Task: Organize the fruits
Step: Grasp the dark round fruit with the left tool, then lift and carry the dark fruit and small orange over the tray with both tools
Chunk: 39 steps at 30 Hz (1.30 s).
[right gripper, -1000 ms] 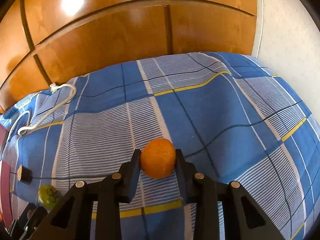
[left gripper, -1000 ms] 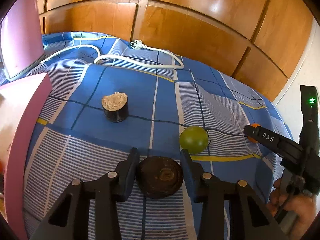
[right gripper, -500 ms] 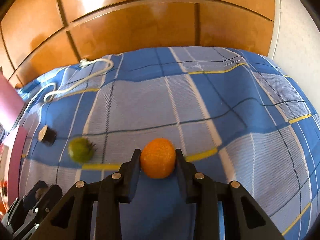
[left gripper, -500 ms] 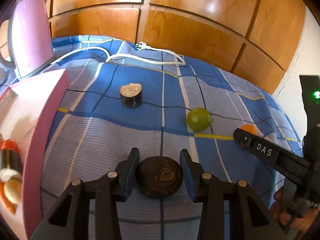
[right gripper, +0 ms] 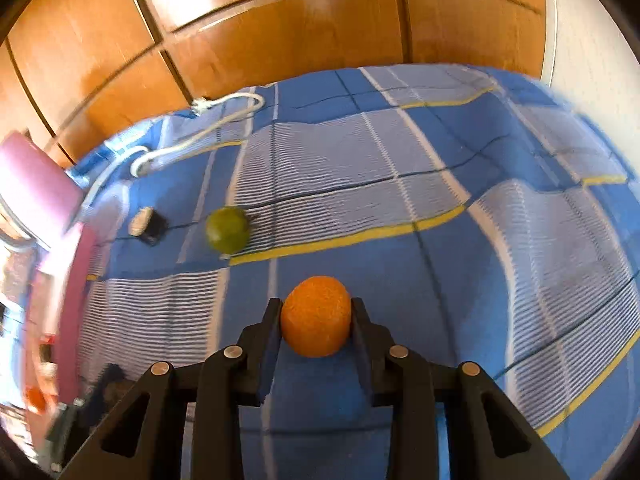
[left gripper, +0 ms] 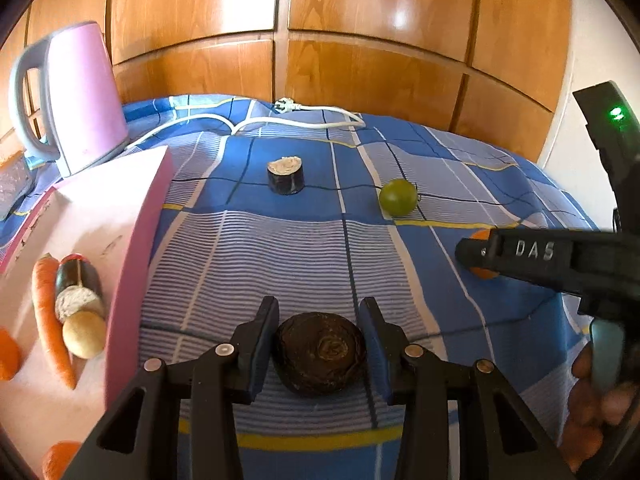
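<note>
My left gripper was closed on a dark brown, wrinkled round fruit, one black finger pressed against each side of it. The fruit sat between the fingertips, above the blue checked bedspread, to the right of the pink rectangular box.

My right gripper was closed on a round orange fruit, with both fingers in contact with its sides. In the left wrist view this gripper entered from the right, well to the right of the pink box, and only a sliver of the orange fruit showed behind its fingers.

Positions relative to the pink box:
- A round green fruit lay on the bedspread, well to the right of the box and beyond both grippers. In the right wrist view it appeared up and to the left of the held orange fruit.
- A short dark cylinder with a pale cut top stood on the bedspread between the box and the green fruit, apart from both.
- Inside the box lay a long orange carrot, a dark aubergine piece with a pale cut face and a small tan potato, all touching or just beside one another near the right wall.
- A pink electric kettle stood just behind the box.
- A white power cord lay on the bedspread behind the box, in front of the wooden wardrobe doors.

The left side of the right wrist view was blurred, so the box contents could not be read there.
</note>
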Each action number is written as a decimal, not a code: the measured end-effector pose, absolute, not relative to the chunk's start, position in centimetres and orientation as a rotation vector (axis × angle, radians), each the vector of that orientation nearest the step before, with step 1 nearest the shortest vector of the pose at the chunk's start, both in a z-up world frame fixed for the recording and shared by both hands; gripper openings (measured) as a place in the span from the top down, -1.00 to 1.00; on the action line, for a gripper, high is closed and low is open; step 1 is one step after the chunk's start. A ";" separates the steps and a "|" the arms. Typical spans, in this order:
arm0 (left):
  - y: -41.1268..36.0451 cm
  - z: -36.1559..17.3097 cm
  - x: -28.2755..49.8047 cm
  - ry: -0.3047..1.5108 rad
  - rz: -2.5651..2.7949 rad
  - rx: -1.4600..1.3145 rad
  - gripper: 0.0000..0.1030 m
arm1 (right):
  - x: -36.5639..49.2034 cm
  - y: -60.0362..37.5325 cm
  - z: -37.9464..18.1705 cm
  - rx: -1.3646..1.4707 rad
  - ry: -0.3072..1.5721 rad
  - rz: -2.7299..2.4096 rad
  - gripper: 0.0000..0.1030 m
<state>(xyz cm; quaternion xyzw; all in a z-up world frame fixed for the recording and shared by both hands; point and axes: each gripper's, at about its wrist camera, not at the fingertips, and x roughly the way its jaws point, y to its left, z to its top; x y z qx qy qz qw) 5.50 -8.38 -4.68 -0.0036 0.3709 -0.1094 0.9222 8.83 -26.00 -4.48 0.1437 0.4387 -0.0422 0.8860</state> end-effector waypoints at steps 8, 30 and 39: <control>-7.2 -4.8 5.4 0.752 -0.298 -0.087 0.18 | 8.2 -27.3 -4.7 0.433 0.890 -0.050 0.36; -6.8 -4.8 5.6 0.767 -0.383 -0.177 -0.11 | 8.2 -26.1 -4.9 0.366 0.863 -0.127 0.35; -7.5 -5.0 5.0 0.747 -0.321 -0.074 0.16 | 8.1 -26.1 -4.8 0.363 0.861 -0.123 0.35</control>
